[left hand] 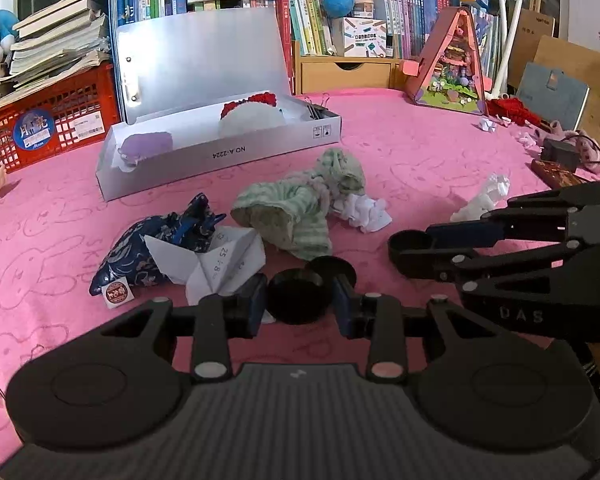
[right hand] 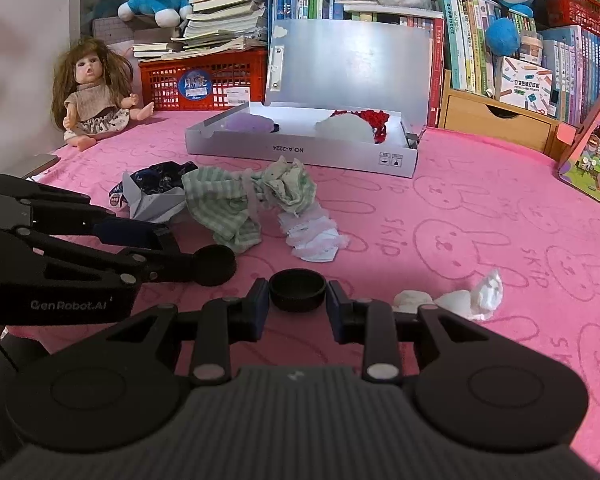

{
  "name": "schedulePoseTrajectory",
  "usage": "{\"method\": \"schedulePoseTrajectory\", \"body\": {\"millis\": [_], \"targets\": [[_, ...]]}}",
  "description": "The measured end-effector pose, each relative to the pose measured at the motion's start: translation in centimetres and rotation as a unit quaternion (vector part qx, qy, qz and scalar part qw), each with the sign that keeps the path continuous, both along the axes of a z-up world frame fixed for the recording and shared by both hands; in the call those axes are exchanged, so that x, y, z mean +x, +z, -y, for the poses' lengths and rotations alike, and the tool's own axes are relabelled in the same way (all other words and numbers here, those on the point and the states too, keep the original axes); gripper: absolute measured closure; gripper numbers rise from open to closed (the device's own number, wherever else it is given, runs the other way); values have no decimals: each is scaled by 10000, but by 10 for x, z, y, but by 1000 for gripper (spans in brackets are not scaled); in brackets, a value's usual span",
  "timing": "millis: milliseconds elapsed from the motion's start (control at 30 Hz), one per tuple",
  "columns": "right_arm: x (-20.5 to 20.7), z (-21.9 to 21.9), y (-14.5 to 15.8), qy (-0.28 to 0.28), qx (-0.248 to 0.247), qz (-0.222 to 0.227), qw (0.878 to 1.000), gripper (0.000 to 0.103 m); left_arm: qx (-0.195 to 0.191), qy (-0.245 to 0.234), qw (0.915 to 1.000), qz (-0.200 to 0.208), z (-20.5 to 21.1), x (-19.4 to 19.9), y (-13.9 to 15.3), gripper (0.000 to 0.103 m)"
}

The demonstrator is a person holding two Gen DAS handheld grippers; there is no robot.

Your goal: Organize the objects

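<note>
An open silver box (left hand: 220, 148) (right hand: 300, 152) stands on the pink cloth (left hand: 420, 152) and holds a purple item (left hand: 146, 144) and a white and red item (left hand: 252, 114). In front of it lie a green striped garment (left hand: 300, 204) (right hand: 240, 200), a dark blue patterned cloth (left hand: 156, 244) (right hand: 160, 176), a folded white paper (left hand: 216, 264) and white socks (left hand: 366, 210) (right hand: 312, 236). My left gripper (left hand: 300, 300) is open and empty just in front of the paper. My right gripper (right hand: 298, 304) is open and empty beside it, near a crumpled tissue (right hand: 460, 300) (left hand: 480, 200).
A doll (right hand: 92, 92) sits at the far left. A red crate (left hand: 48, 120) with stacked books, a wooden drawer shelf (left hand: 344, 72) with books, plush toys and a pink triangular toy house (left hand: 452, 64) line the back. Red yarn (left hand: 512, 108) and small items lie at the right.
</note>
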State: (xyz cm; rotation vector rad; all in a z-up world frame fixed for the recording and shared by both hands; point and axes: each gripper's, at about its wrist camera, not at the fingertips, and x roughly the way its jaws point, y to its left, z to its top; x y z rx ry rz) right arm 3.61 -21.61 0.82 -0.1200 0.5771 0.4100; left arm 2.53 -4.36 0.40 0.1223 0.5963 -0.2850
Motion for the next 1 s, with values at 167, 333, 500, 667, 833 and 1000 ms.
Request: {"method": "schedulePoseTrajectory", "body": {"millis": [167, 333, 500, 667, 833, 1000], "targets": [[1, 0, -1, -14, 47, -32, 10000, 67, -33, 13, 10000, 0, -2, -3, 2, 65], [1, 0, 1, -49, 41, -6, 10000, 67, -67, 0, 10000, 54, -3, -6, 8, 65], [4, -3, -2, -161, -98, 7, 9998, 59, 7, -8, 10000, 59, -1, -7, 8, 65], [7, -6, -6, -204, -199, 74, 9996, 48, 15, 30, 10000, 6, -2, -5, 4, 65], [10, -8, -6, -234, -176, 81, 9995, 48, 30, 20, 10000, -8, -1, -4, 2, 65], [9, -8, -4, -217, -145, 88, 9996, 65, -16, 37, 10000, -10, -1, -4, 3, 65]]}}
